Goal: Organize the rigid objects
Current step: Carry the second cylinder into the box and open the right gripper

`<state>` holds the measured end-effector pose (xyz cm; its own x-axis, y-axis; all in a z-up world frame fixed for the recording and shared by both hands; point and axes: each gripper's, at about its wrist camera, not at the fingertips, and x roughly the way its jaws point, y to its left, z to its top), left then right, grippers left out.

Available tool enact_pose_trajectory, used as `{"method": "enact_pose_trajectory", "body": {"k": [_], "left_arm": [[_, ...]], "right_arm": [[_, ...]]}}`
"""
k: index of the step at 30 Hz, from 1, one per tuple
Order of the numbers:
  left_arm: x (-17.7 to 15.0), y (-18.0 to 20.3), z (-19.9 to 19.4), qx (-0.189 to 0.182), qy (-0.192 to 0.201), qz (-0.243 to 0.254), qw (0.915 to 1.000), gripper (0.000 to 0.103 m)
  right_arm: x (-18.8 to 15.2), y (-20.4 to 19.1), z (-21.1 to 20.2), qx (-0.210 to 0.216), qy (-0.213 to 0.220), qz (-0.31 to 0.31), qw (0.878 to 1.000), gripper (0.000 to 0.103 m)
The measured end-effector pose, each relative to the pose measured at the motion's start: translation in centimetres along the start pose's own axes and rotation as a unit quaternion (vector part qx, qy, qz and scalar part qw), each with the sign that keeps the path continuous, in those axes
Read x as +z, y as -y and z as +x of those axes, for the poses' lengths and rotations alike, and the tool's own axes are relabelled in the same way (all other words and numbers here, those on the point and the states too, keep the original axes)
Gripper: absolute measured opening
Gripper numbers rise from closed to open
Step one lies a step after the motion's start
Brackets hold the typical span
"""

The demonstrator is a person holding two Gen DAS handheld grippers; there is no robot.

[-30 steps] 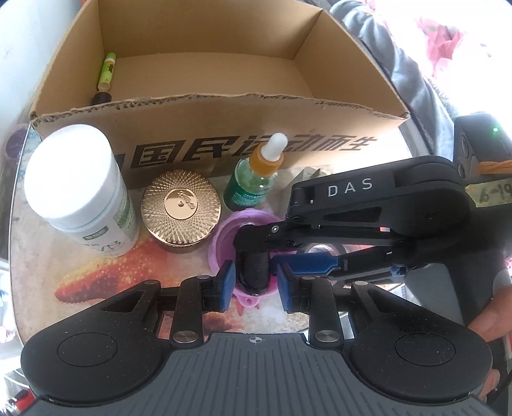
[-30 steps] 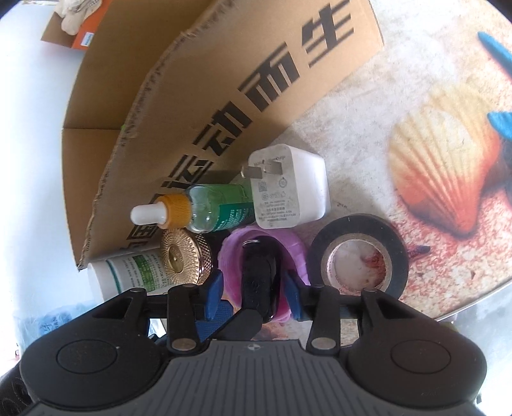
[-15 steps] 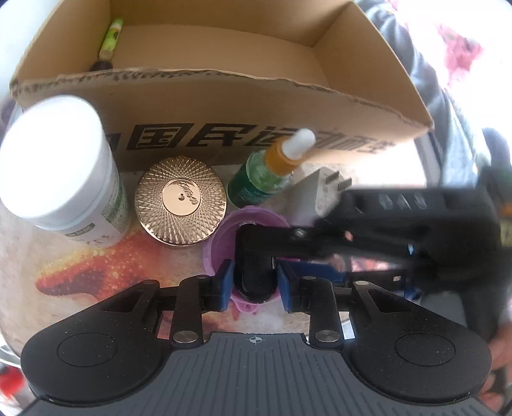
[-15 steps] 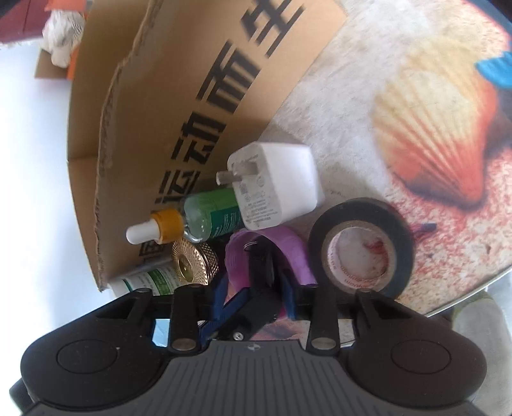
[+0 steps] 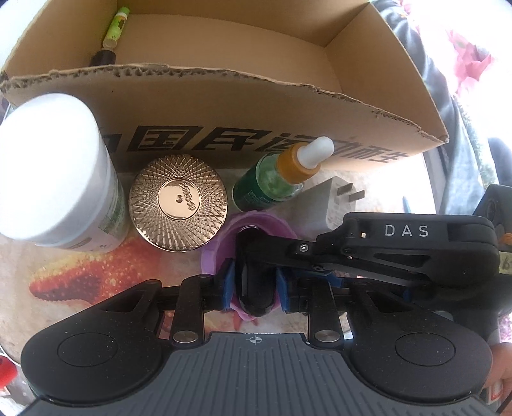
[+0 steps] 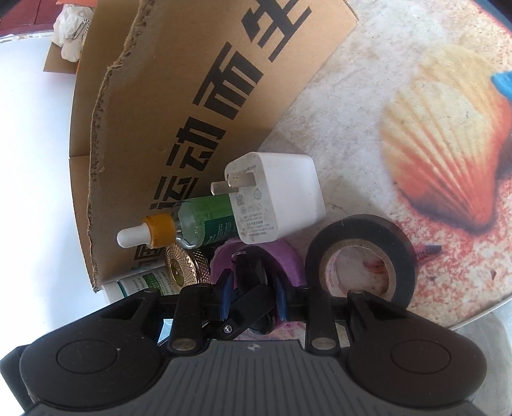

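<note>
Nearest, the left gripper point(image 5: 255, 284) is clenched on a black object point(image 5: 257, 288) that sits in a small purple cup point(image 5: 224, 240); its blue pads press both flanks. The right gripper point(image 6: 252, 292) comes in from the right of the left jaws, and its jaws are closing around the same black piece, which stands between them in the right wrist view. I cannot tell whether its pads press yet. Two grips on one small item suggest one holds the cup's contents steady while the other takes over or pulls, though that is my reading only.

Just beyond the left jaws, to their left, stand a gold-lidded jar point(image 5: 178, 201) and a white-capped bottle point(image 5: 54, 172); straight ahead a green dropper bottle point(image 5: 272, 182) stands near a white plug adapter point(image 6: 275, 195). Beside the right jaws, on their right, a roll of black tape point(image 6: 360, 256) lies flat. These wait in a row against the front wall of the cardboard box point(image 5: 224, 105), probably staged for loading.

Farther ahead, inside the box, a green tube point(image 5: 116, 24) and a dark cap-like thing lie in the far-left corner, so sorting seems barely begun.

The table point(image 6: 352, 105) wears a cloth printed with a shell and a starfish; a person's grey sleeve point(image 5: 425, 64) shows past the box, in bright daylight
</note>
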<state>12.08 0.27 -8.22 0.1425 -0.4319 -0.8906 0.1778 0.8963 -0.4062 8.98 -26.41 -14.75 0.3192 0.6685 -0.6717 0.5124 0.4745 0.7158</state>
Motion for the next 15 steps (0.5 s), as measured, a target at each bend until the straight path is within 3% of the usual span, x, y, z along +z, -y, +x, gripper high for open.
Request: {"method": "enact_pose_trajectory", "body": {"k": [15], "left_arm": [[-2.8,2.8,-4.3,0.001,0.038,0.03,0.9988,0.026]], "right_arm": [[-3.5,-2.4,-2.4,0.023,0.007,-0.026,0.999,0.03]]}}
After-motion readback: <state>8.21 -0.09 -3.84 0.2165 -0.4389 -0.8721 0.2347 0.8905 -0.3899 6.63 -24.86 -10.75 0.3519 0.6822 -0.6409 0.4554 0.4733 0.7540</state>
